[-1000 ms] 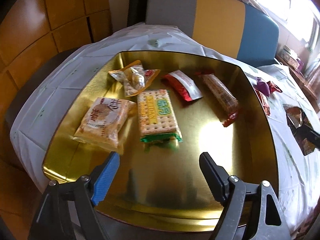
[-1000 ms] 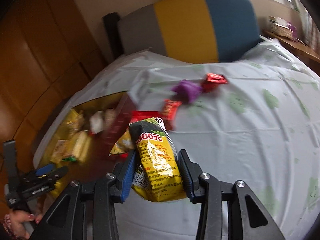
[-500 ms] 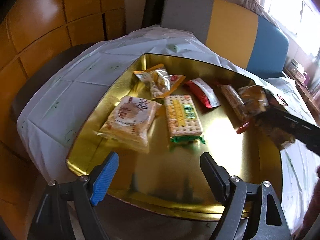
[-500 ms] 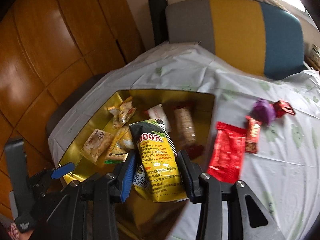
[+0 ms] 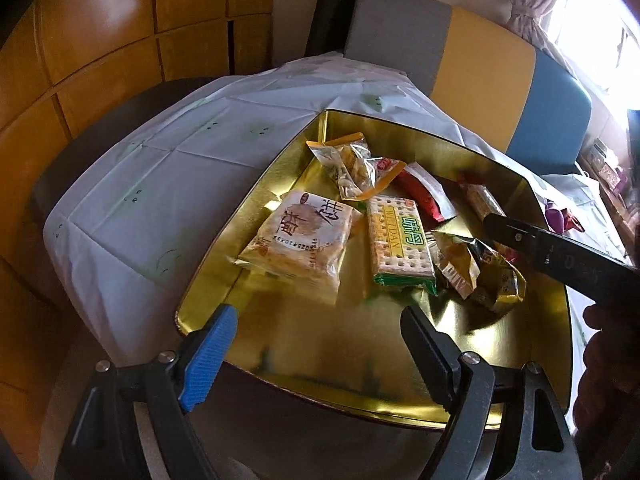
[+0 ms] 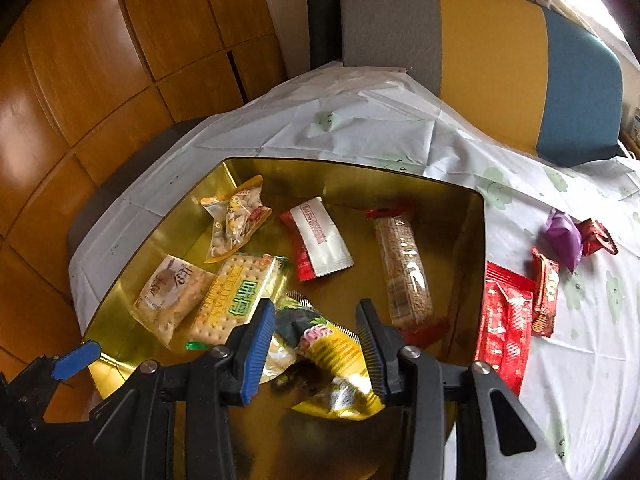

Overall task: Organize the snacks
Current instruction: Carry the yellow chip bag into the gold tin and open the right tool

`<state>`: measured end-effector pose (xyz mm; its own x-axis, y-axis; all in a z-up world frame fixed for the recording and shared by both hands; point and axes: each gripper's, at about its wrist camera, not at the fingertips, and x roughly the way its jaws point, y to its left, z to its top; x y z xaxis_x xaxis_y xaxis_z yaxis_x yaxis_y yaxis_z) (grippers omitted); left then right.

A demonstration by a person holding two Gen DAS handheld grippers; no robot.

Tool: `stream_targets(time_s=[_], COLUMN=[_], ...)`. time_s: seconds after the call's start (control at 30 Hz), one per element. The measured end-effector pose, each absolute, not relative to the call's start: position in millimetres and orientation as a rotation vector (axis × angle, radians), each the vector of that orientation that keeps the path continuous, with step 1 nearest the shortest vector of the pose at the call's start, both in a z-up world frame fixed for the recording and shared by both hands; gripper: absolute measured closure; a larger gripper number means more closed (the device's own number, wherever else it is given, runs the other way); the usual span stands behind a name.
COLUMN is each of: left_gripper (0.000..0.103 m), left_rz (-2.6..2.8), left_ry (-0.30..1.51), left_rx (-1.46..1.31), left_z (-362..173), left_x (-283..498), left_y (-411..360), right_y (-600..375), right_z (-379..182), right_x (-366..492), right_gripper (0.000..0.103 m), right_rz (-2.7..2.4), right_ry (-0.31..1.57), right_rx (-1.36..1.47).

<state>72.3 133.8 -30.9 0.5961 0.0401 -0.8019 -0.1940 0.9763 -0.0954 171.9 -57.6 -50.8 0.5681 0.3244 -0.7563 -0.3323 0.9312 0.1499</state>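
The right tool (image 6: 316,330), jaws now wide, is releasing a yellow snack bag (image 6: 334,364) into the gold tray (image 6: 344,168); the left tool (image 5: 316,334) is hovering wide. Next, likely fetching the red packet (image 6: 505,320) lying right on the bench (image 6: 592,360).

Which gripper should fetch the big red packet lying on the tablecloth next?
Probably the right gripper: its open fingers have let go of the yellow bag, and the red packet lies beside it. The left gripper hovers at the tray's opposite edge.
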Motion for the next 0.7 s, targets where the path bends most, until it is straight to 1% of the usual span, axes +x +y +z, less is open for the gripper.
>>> stream_targets(time_s=[0.37,0.57,0.7], left_gripper=[0.018,0.016,0.016], left_rz=[0.117,0.08,0.042], left_ry=[0.924,0.917,0.92], left_rx=[-0.173,-0.182,-0.196], left_z=[-31,-29,-29], left_x=[73,70,69], left_y=[124,118,111], right_y=[-92,-139,-175], right_z=[-38,-33,-43], right_x=[154,141,139], right_gripper=[0.06,0.06,0.06], right_rz=[0.341,0.253,0.17], right_ry=[0.817,0.768,0.788], right_rx=[0.053,0.144,0.181])
